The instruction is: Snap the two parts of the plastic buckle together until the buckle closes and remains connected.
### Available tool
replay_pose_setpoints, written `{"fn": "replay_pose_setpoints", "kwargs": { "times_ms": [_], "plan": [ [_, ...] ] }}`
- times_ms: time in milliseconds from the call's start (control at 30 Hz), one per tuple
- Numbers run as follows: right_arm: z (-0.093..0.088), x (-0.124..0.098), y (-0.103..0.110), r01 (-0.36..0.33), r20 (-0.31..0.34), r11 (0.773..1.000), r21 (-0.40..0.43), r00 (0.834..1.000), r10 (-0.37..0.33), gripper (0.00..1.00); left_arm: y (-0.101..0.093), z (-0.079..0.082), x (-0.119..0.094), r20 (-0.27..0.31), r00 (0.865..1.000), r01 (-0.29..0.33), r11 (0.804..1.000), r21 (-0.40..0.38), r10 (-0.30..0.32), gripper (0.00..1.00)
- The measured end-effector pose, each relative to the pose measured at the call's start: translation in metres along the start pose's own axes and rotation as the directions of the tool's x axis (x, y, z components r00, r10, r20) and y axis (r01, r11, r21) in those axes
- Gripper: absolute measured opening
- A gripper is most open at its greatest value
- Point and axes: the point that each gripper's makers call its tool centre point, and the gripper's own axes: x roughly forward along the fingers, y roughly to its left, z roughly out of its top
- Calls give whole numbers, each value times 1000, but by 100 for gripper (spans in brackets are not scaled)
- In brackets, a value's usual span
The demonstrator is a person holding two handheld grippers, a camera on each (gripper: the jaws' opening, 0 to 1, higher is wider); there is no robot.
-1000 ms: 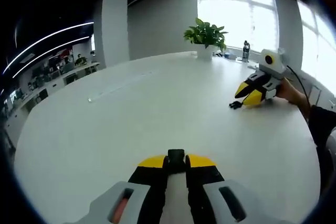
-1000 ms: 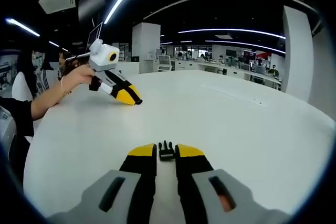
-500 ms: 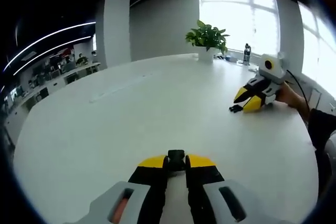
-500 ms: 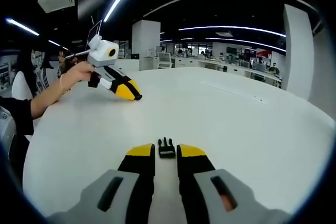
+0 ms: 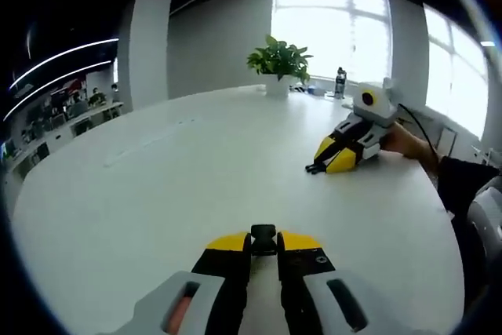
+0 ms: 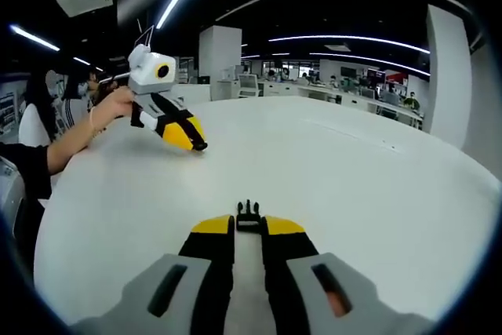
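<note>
Each buckle half clamped in its own jaws over the white counter (image 5: 157,194)—socket half (image 5: 263,234) in left gripper (image 5: 263,247), pronged half (image 6: 249,213) in right gripper (image 6: 249,229), which sits at 2 o'clock, well apart; mating not yet begun.

Your left gripper (image 5: 263,238) sits low over the table, jaws nearly closed on a small black buckle part (image 5: 263,234) pinched at the tips. In the right gripper view, your left hand (image 6: 114,105) holds it tilted nose-down. Your right gripper (image 6: 249,225) also rests low, jaws close together with the other buckle part (image 6: 249,216) at their tips; your right hand (image 5: 404,140) grips it from behind.
</note>
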Motion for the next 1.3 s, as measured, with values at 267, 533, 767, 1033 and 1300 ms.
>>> {"fn": "replay_pose_setpoints", "kwargs": {
  "times_ms": [267,533,767,1033,1300],
  "plan": [
    [1,1,2,-10,4,1000,-4,1000,10,13,-18,-7,6,-51,997,53,995,82,-49,13],
    [7,2,12,-54,28,998,-18,998,54,13,-35,-3,6,-36,991,132,987,87,-129,13],
    [11,3,23,-101,39,994,-44,994,103,13,-42,-7,9,-57,986,159,981,109,-154,13],
    [15,3,41,-166,52,983,-85,984,170,13,-52,-7,9,-60,982,188,972,143,-181,13],
    [19,2,72,-256,50,945,-202,961,271,13,-58,-3,10,-63,978,208,950,231,-199,13]
  ]
}}
